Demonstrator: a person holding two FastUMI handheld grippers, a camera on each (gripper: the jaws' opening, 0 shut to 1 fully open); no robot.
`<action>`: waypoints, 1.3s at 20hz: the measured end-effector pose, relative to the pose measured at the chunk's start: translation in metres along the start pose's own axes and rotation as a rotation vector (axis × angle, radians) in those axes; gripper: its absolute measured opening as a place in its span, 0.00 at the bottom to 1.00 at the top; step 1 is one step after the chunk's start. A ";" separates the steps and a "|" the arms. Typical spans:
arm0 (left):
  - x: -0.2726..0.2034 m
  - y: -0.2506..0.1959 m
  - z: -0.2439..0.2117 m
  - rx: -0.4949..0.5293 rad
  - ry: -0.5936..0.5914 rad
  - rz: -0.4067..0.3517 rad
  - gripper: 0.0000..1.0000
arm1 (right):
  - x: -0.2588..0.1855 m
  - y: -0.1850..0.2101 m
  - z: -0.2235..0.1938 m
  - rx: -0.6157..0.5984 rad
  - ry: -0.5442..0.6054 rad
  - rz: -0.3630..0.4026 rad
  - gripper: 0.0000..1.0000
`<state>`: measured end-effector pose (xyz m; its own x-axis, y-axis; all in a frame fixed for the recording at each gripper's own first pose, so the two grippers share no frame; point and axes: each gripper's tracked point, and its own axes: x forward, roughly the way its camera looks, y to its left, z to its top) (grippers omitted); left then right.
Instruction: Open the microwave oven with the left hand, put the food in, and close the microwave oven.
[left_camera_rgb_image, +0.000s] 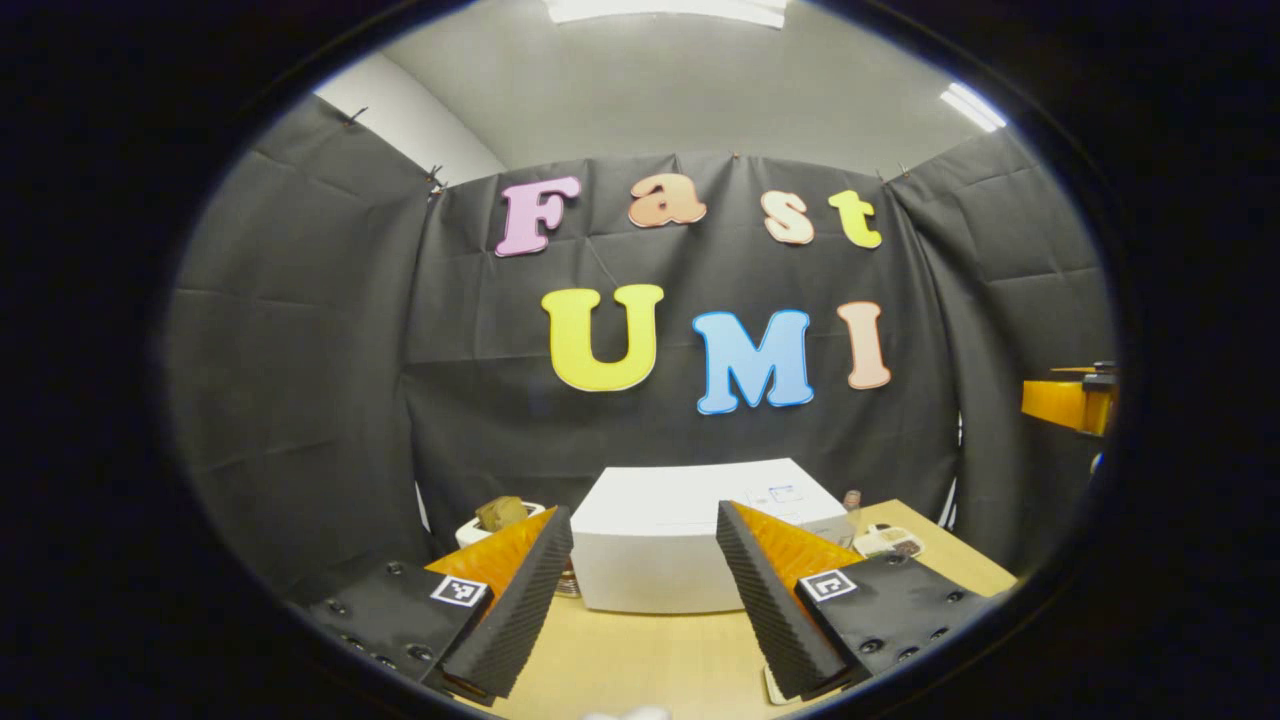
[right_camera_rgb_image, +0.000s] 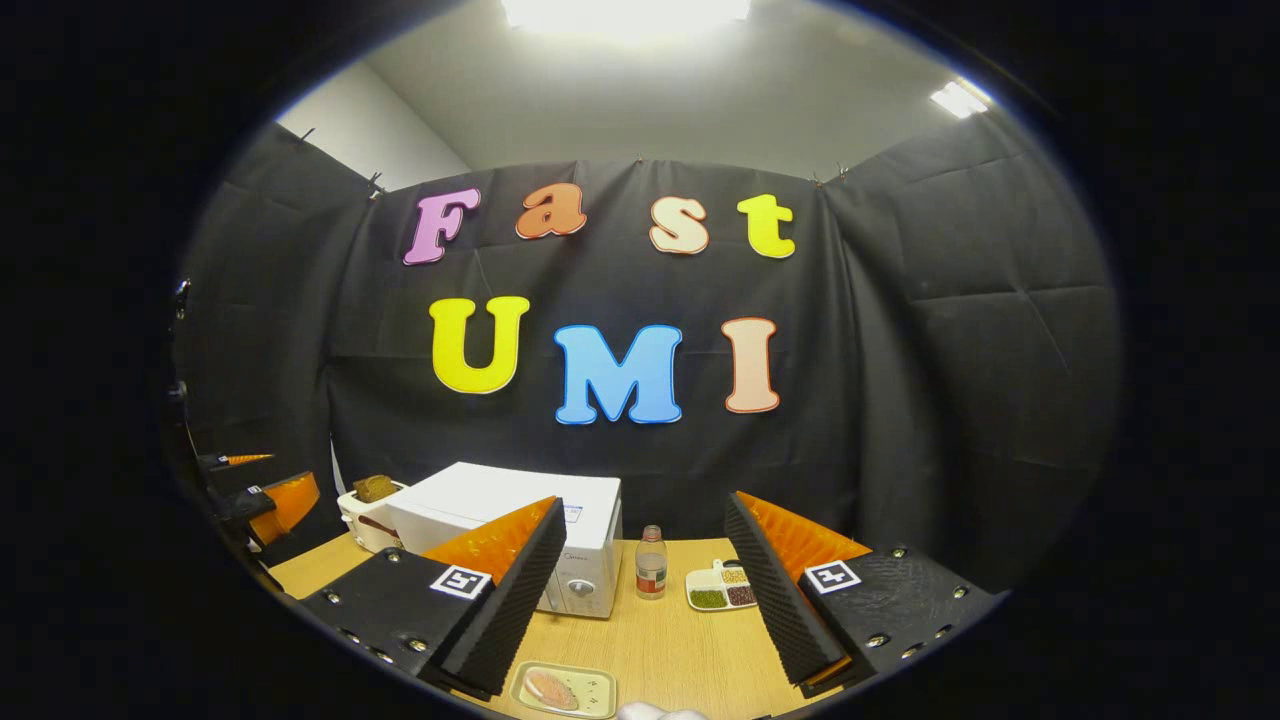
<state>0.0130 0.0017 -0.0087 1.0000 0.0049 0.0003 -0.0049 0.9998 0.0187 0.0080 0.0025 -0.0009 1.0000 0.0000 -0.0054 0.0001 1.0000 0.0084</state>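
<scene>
The white microwave (left_camera_rgb_image: 660, 545) stands on the wooden table straight ahead of my left gripper (left_camera_rgb_image: 643, 512), which is open, holds nothing and hangs short of it. In the right gripper view the microwave (right_camera_rgb_image: 520, 530) sits left of centre with its door closed and its knob (right_camera_rgb_image: 580, 588) at the front right. A small tray with pinkish food (right_camera_rgb_image: 563, 690) lies on the table just below my right gripper (right_camera_rgb_image: 644, 505), whose jaws stand wide apart and empty above it. The left gripper (right_camera_rgb_image: 270, 500) also shows at the far left edge there.
A white toaster (right_camera_rgb_image: 365, 515) with a slice of bread (right_camera_rgb_image: 372, 487) stands left of the microwave. Right of the microwave are a small bottle (right_camera_rgb_image: 651, 563) and a divided dish of beans (right_camera_rgb_image: 720, 588). Black cloth walls close the booth around the table (right_camera_rgb_image: 660, 640).
</scene>
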 end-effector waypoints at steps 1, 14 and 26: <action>0.002 -0.003 -0.002 0.002 -0.003 -0.006 1.00 | 0.000 -0.001 -0.001 0.001 0.000 -0.001 0.98; 0.135 -0.161 -0.200 0.080 0.092 -0.173 0.99 | 0.000 -0.041 0.020 -0.014 0.092 -0.107 0.98; 0.230 -0.226 -0.250 0.036 0.115 -0.173 0.69 | 0.006 -0.068 0.004 -0.028 0.155 -0.180 0.95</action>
<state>0.2447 -0.2180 -0.2624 0.9794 -0.1627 -0.1197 0.1689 0.9846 0.0440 0.0139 -0.0656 0.0025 0.9711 -0.1793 -0.1573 0.1761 0.9838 -0.0341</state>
